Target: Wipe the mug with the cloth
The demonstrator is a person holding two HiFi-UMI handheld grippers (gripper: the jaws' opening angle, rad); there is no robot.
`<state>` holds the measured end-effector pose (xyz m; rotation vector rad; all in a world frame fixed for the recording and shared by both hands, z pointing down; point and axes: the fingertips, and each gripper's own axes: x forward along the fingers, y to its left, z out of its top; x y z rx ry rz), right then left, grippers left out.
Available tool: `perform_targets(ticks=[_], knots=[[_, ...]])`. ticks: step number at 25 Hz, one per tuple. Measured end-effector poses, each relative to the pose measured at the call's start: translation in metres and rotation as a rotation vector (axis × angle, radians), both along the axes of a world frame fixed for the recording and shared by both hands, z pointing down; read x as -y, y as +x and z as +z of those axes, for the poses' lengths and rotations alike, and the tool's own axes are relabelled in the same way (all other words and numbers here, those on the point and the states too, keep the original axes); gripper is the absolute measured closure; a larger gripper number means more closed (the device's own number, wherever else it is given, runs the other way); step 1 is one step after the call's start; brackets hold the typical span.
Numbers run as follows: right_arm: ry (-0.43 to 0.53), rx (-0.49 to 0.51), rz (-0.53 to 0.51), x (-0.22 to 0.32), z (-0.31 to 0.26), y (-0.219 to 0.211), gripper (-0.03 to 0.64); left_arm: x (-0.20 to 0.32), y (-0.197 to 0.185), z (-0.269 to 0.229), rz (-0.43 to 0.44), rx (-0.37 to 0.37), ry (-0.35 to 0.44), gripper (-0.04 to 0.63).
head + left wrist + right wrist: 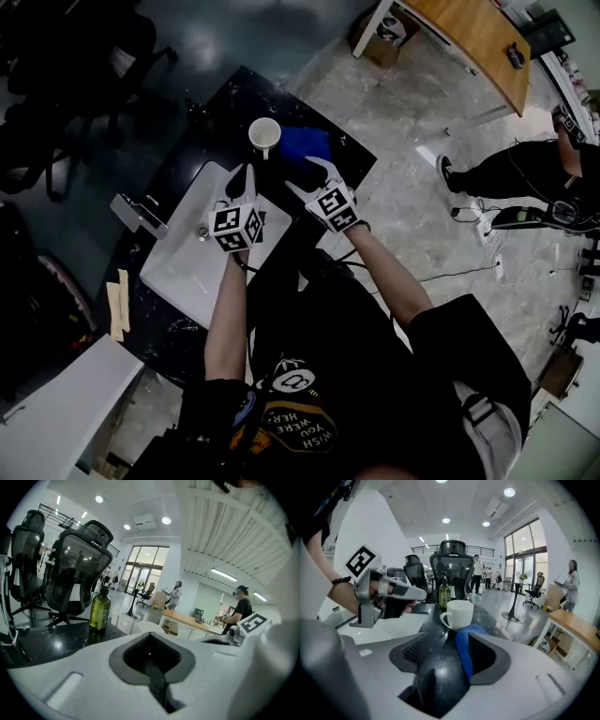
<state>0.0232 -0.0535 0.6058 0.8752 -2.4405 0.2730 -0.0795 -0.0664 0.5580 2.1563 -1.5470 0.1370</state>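
Mug: the white mug point(264, 137) stands upright on the black table point(202, 122), in front of both grippers; it looks empty from above; in the right gripper view its handle sticks out to the left

Cloth: the blue cloth point(305, 145) lies flat on the table just beside the mug; I cannot tell if they touch

How the mug will handle: I think it is hard, smooth and a bit heavy; it could slip from a weak hold and break if it falls; it will not bend

How the cloth will handle: I think it is soft and light; it will fold and bunch up when pinched

Where to take hold: I would take the mug by its rim or handle with one gripper, and pinch a raised fold of the cloth with the other

Right gripper: the right gripper point(445, 653) has its jaws wide apart; the cloth lies on the table between them, close to the right jaw, but nothing is pinched

Left gripper: the left gripper point(150, 656) has its jaws closed together with nothing in them; it is held above the white sink point(178, 272)

Further out: a green bottle point(100, 611) stands on the table; black chairs stand behind it
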Motion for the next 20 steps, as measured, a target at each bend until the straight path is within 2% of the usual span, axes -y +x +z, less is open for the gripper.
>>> perform_targets(ticks=[5, 8, 11, 20], knots=[[0.06, 0.131, 0.143, -0.004, -0.052, 0.001, 0.473, -0.027, 0.011, -0.02, 0.005, -0.026, 0.015, 0.591], [0.065, 0.211, 0.195, -0.01, -0.076, 0.001, 0.556, -0.04, 0.023, -0.035, 0.014, -0.01, 0.028, 0.591], [0.08, 0.239, 0.229, -0.014, -0.097, 0.003, 0.615, -0.049, 0.033, -0.049, 0.015, 0.009, 0.042, 0.591], [0.07, 0.245, 0.208, -0.042, -0.116, 0.024, 0.615, -0.078, 0.058, -0.071, -0.035, 0.063, 0.048, 0.591]])
